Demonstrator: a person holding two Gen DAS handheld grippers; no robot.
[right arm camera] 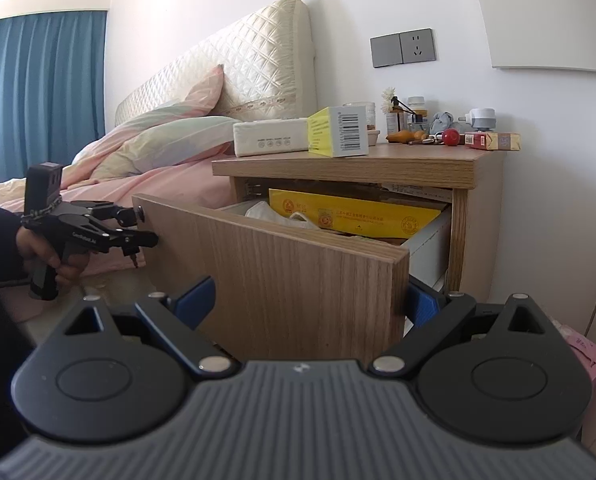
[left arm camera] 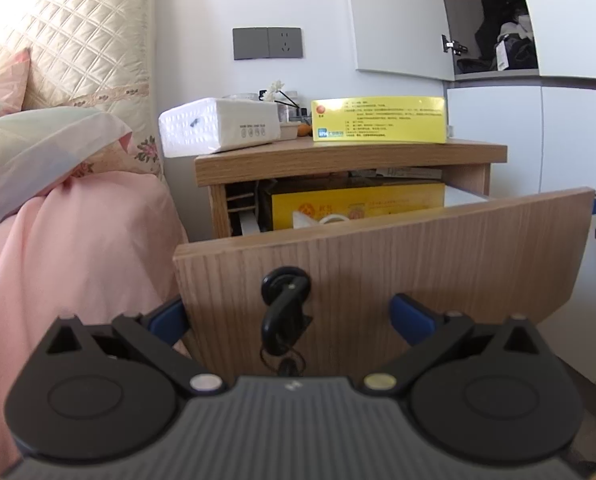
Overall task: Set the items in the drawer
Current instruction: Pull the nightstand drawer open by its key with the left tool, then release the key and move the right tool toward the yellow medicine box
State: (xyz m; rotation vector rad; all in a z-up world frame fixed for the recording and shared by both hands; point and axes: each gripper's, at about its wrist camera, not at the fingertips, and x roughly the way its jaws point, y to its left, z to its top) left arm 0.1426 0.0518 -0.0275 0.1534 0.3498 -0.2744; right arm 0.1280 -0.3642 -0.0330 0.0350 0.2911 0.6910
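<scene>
Drawer front (left arm camera: 377, 264) right ahead, pulled well out of the nightstand (left arm camera: 349, 158); stiff wood, best taken by its dark handle (left arm camera: 284, 304). Left gripper (left arm camera: 290, 320) spread wide around that handle, gripping nothing. Right gripper (right arm camera: 309, 304) apart too, straddling the panel's corner. Beyond, yellow box (right arm camera: 337, 132) stands light and rigid on top.

Oak-grain wooden drawer front (left arm camera: 397, 264) carries a black round knob (left arm camera: 285, 282); a yellow printed carton (right arm camera: 337, 132) stands above, beside a cream diamond-quilted headboard (right arm camera: 234, 68) and blue curtain (right arm camera: 42, 92).
</scene>
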